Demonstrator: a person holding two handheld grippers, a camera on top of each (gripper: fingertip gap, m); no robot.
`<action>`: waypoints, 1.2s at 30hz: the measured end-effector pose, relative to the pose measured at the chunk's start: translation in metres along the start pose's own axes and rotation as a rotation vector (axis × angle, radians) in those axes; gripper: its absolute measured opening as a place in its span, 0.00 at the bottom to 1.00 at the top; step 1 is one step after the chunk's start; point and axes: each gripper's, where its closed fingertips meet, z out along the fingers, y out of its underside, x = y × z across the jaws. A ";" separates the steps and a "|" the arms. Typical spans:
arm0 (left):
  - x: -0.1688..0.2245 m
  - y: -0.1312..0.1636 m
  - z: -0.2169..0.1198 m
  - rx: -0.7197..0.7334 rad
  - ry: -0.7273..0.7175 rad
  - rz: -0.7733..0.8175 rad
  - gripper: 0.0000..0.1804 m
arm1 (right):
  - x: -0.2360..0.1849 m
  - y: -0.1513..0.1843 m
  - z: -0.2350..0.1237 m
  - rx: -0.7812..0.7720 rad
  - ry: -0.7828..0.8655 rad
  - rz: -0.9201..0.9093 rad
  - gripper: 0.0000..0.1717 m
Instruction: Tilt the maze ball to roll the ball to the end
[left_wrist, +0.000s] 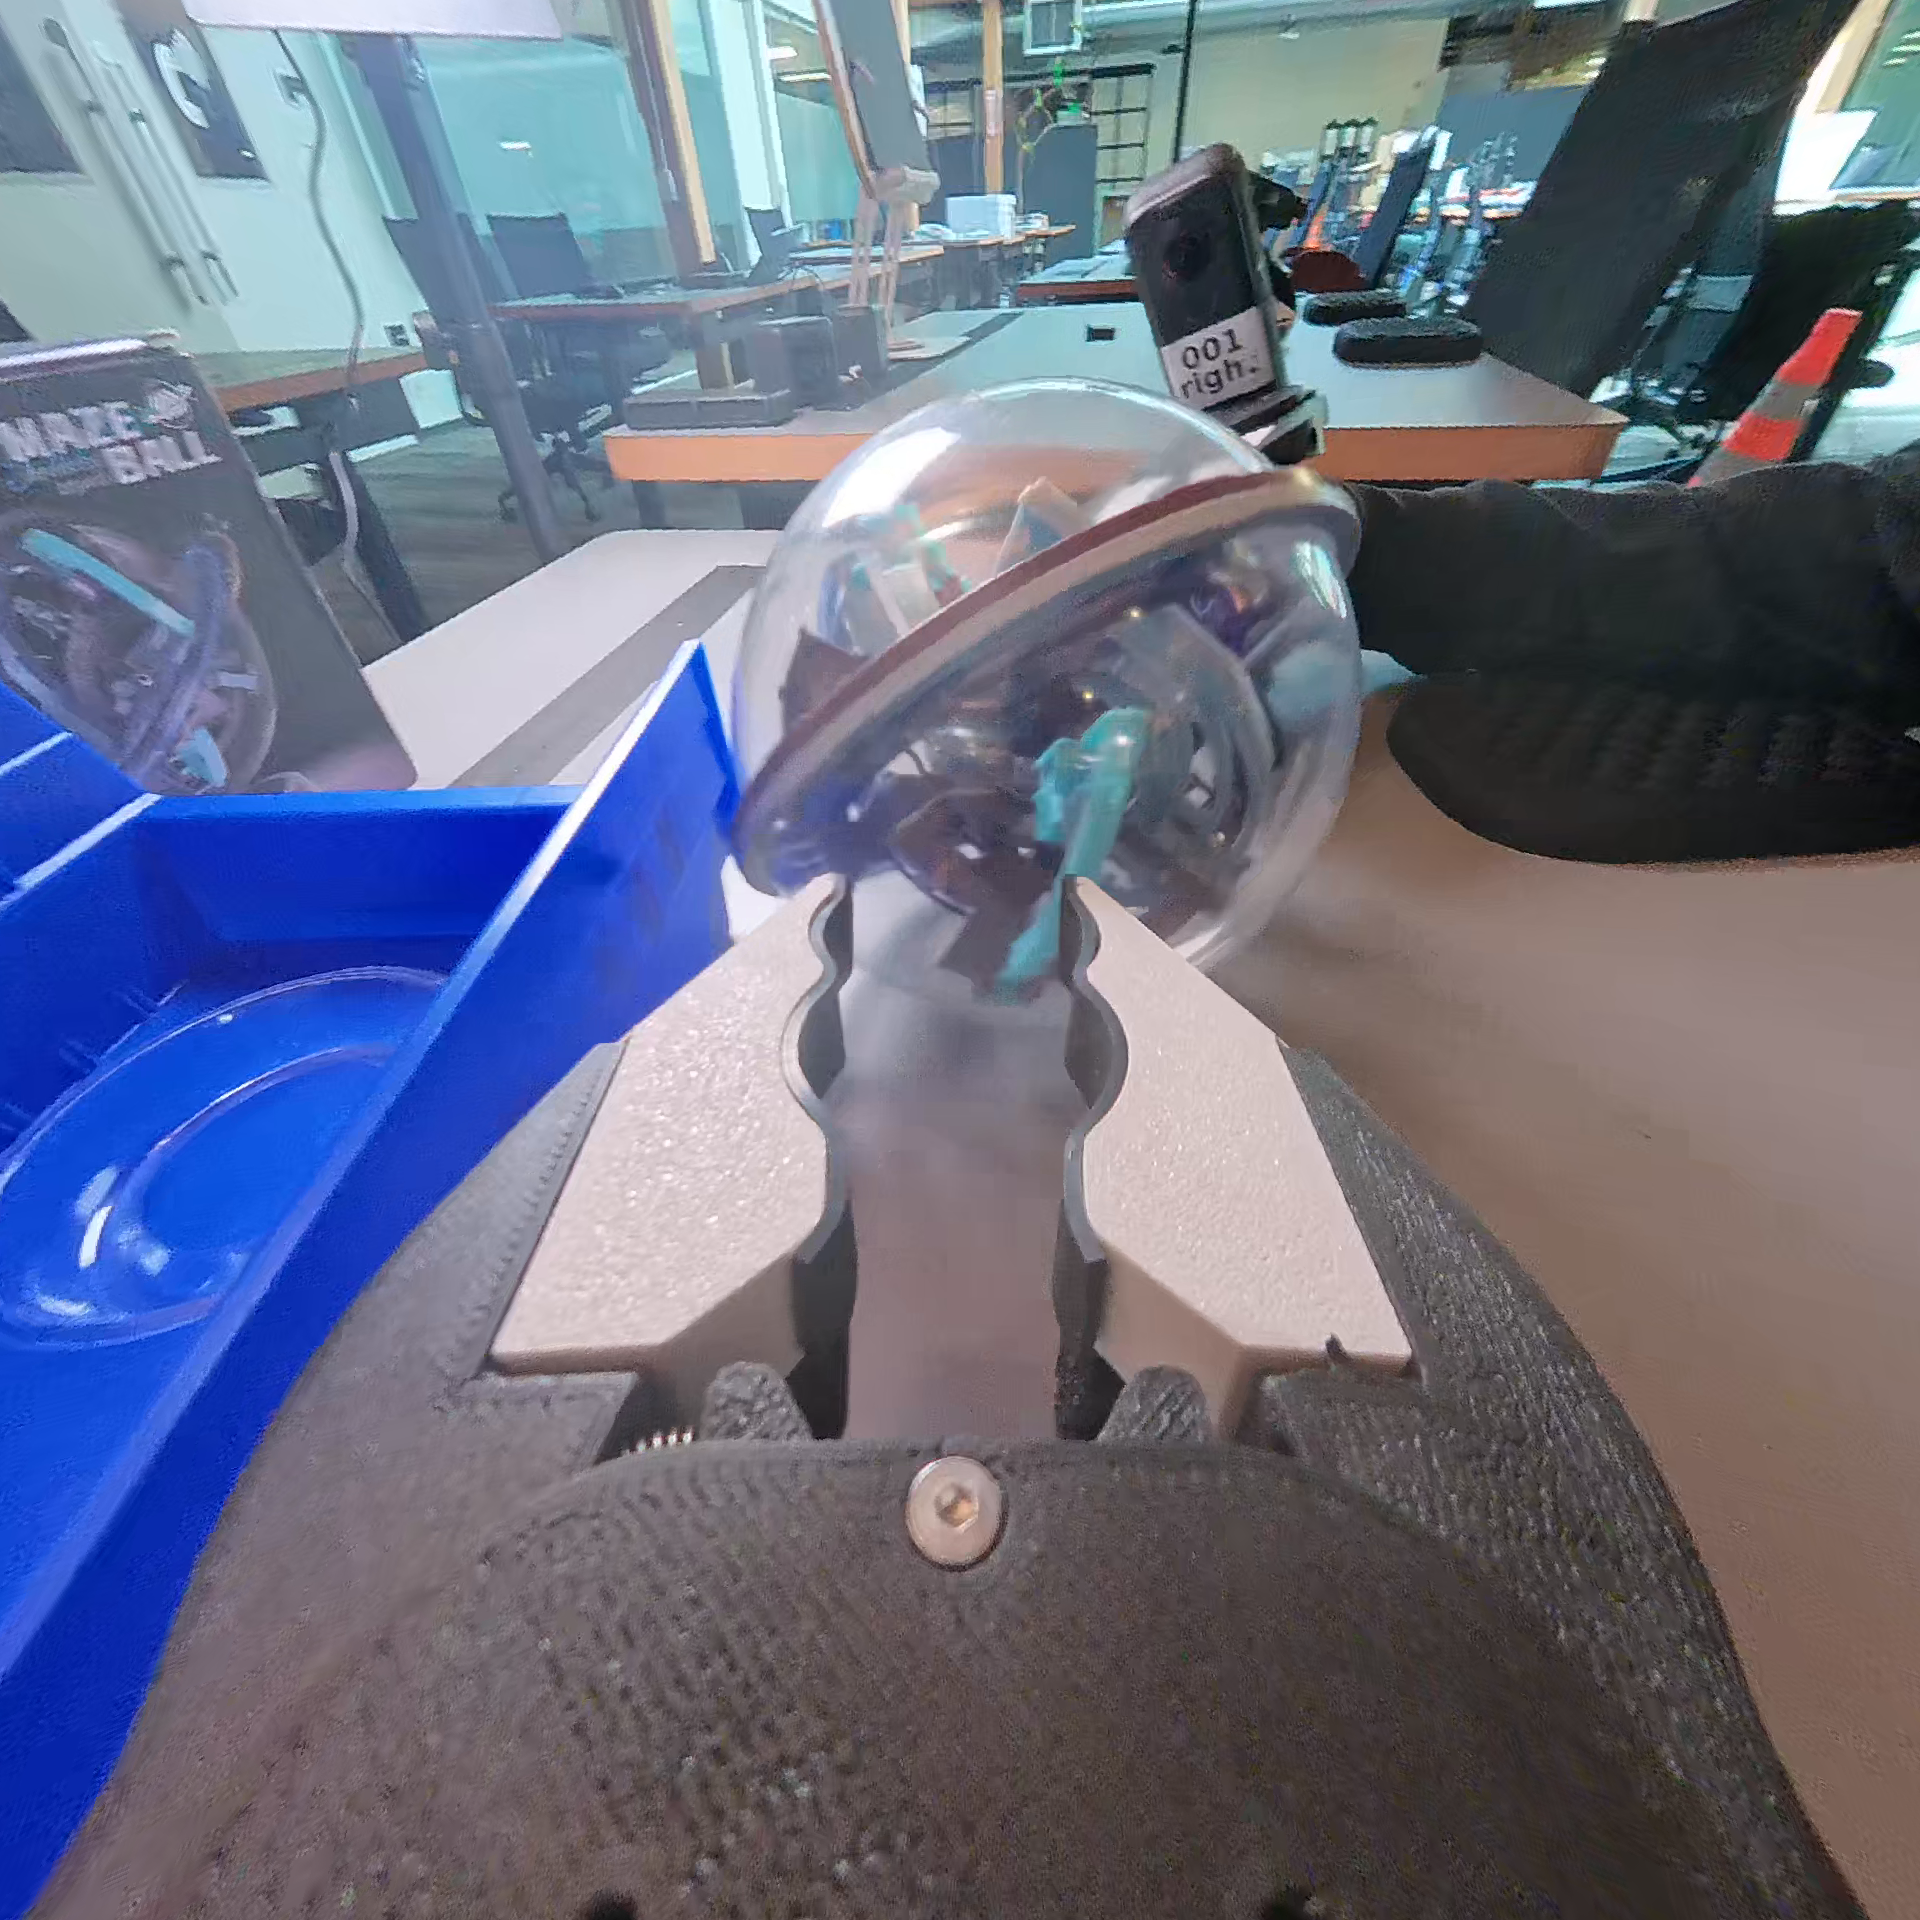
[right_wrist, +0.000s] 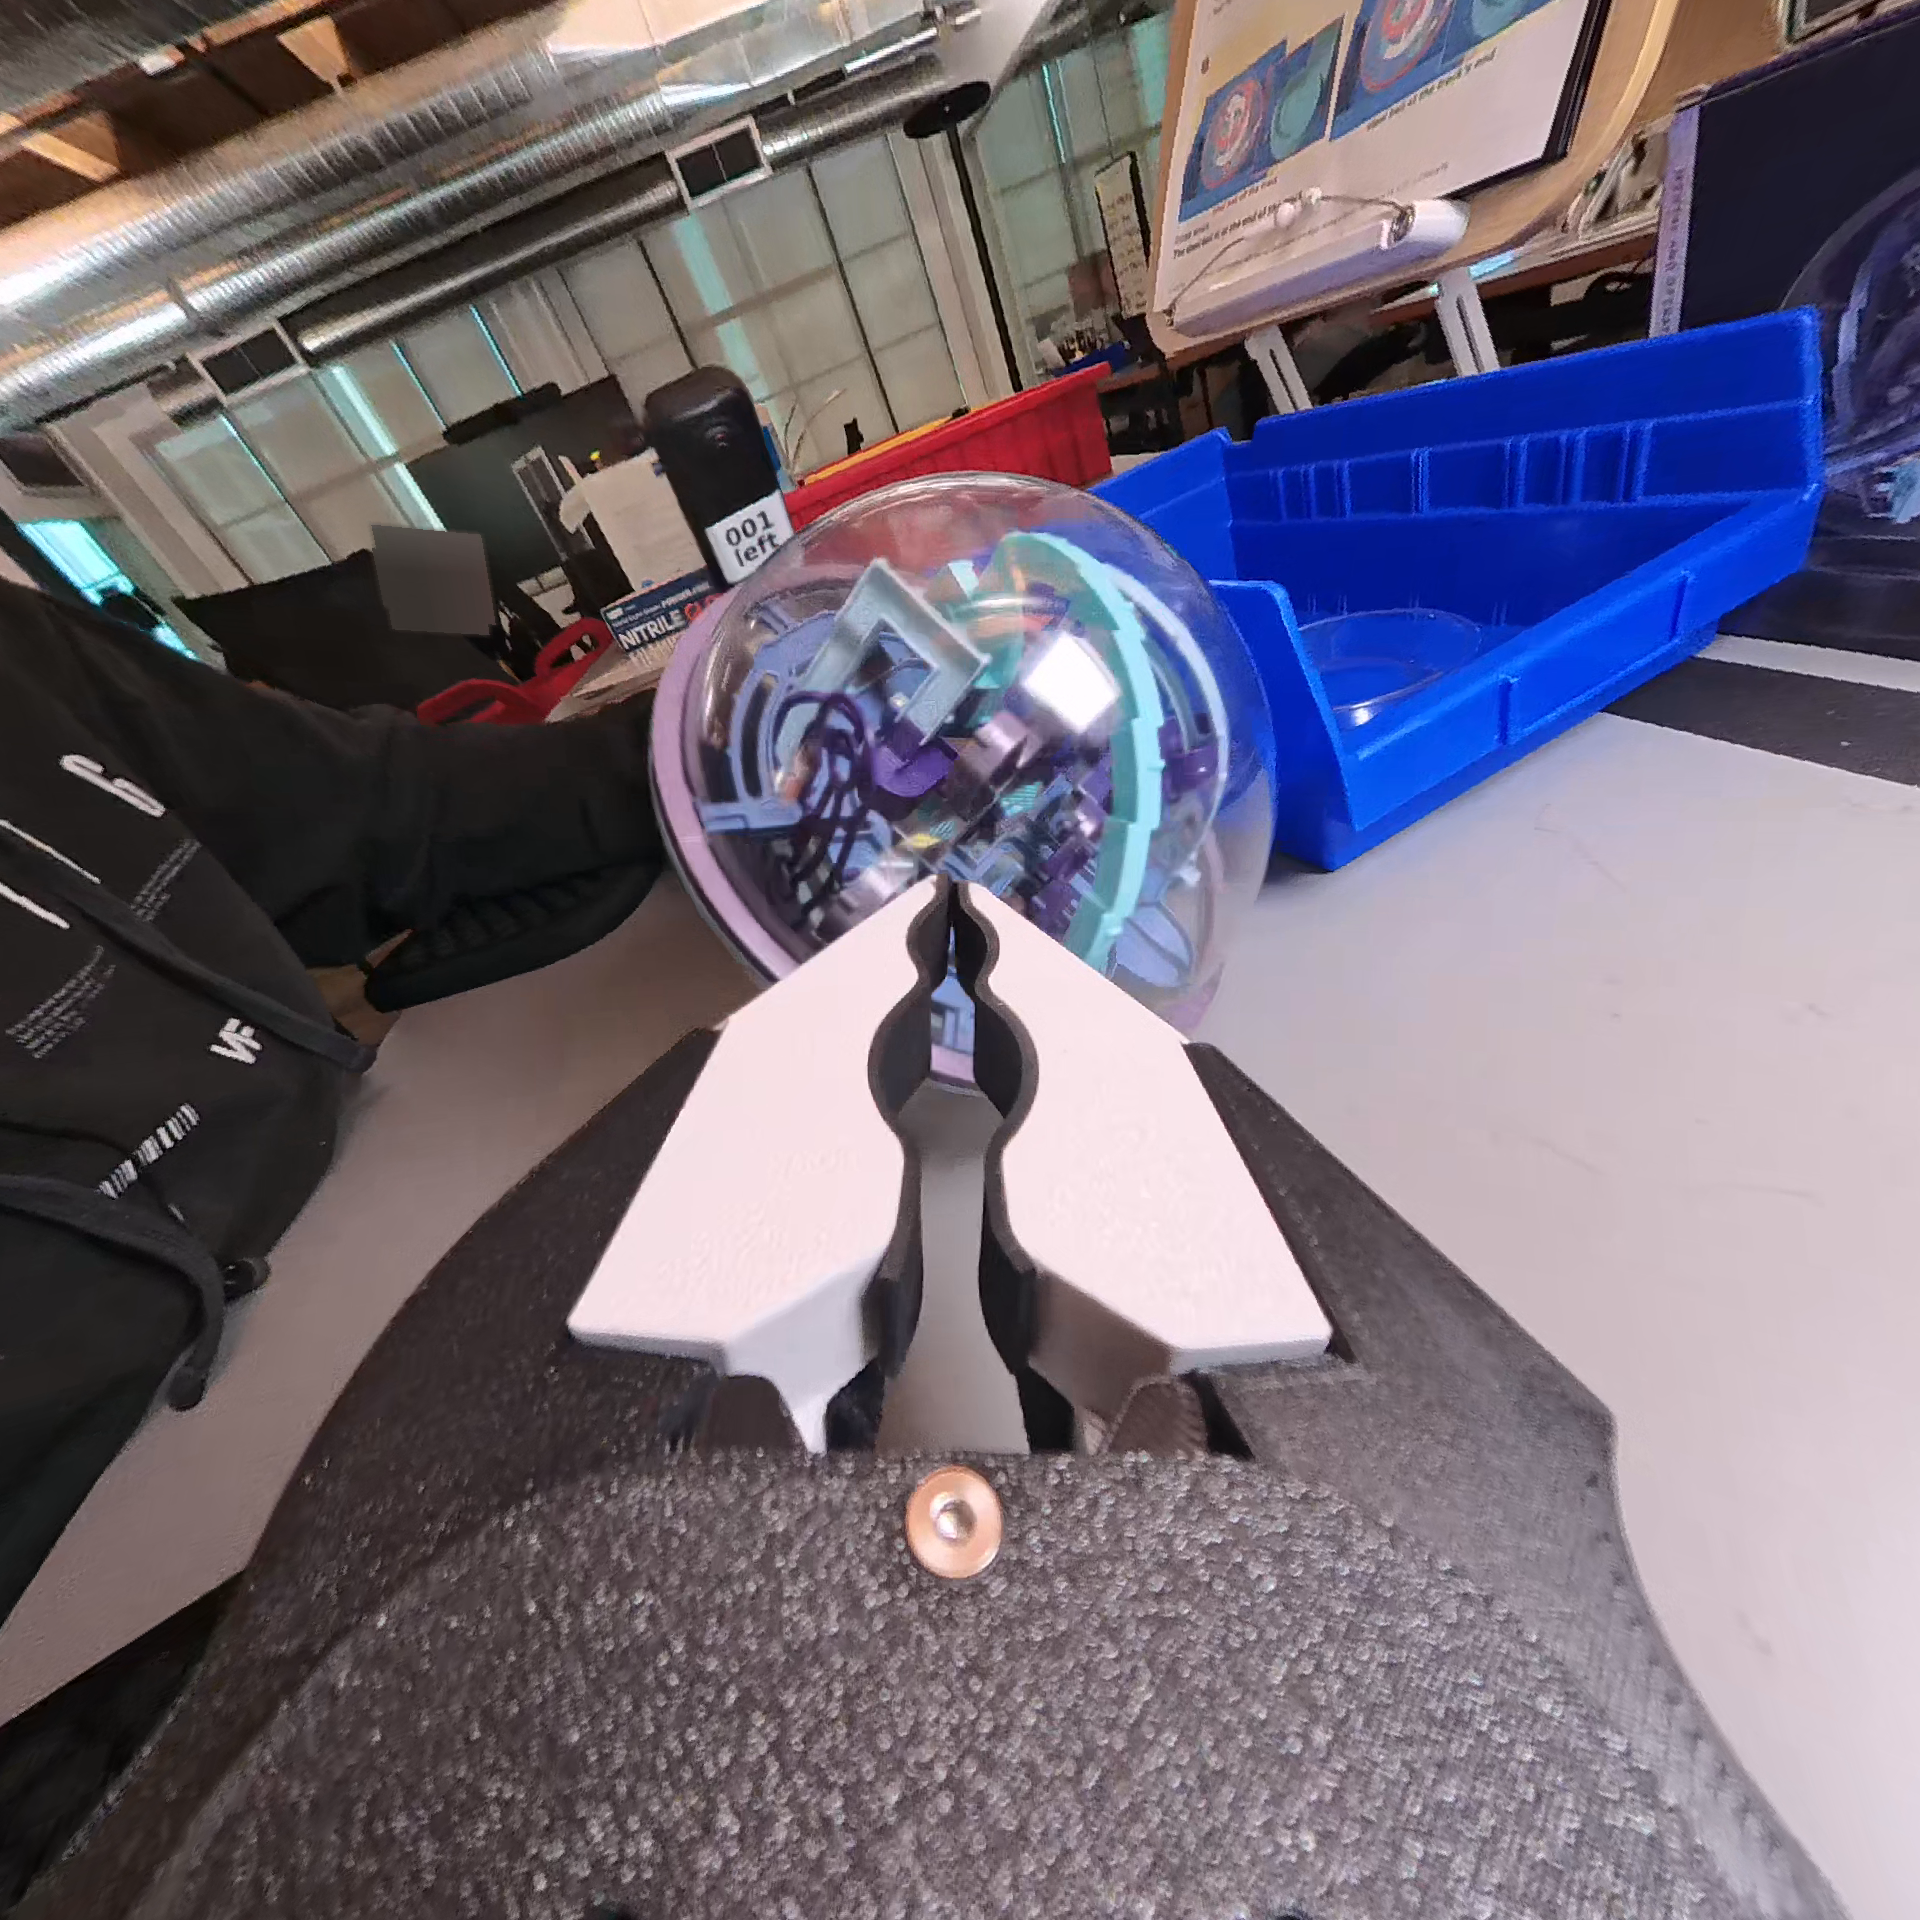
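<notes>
The maze ball (left_wrist: 1049, 675) is a clear sphere with a dark rim band and teal and purple tracks inside; it is tilted and blurred by motion. My left gripper (left_wrist: 956, 894) is open, and its pale fingertips (left_wrist: 1107, 914) are at the ball's lower shell. The ball is wider than the gap and is not clamped. My right gripper (right_wrist: 951, 888) is shut, with its tips together at the ball's (right_wrist: 956, 727) near surface. Each gripper shows beyond the ball in the other's view: the right gripper (left_wrist: 1621, 665) and the left gripper (right_wrist: 416, 821). The small ball inside is not discernible.
A blue bin (left_wrist: 436, 935) stands just left of the ball and holds a clear dome (left_wrist: 177, 1164); it also shows in the right wrist view (right_wrist: 1558, 665). The toy's box (left_wrist: 156, 561) stands behind it. The pale table (right_wrist: 1507, 1091) extends to the right. An orange cone (left_wrist: 1787, 405) stands far off.
</notes>
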 end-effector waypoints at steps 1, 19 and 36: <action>0.003 -0.001 0.002 0.003 0.028 -0.005 0.18 | -0.001 -0.001 0.000 0.002 -0.002 0.000 0.00; 0.008 -0.011 0.013 0.037 -0.005 0.013 0.19 | 0.000 -0.009 -0.009 -0.196 0.280 -0.283 0.25; 0.016 -0.023 0.020 0.064 -0.009 0.032 0.16 | -0.003 0.002 0.000 -0.400 0.557 -0.719 0.03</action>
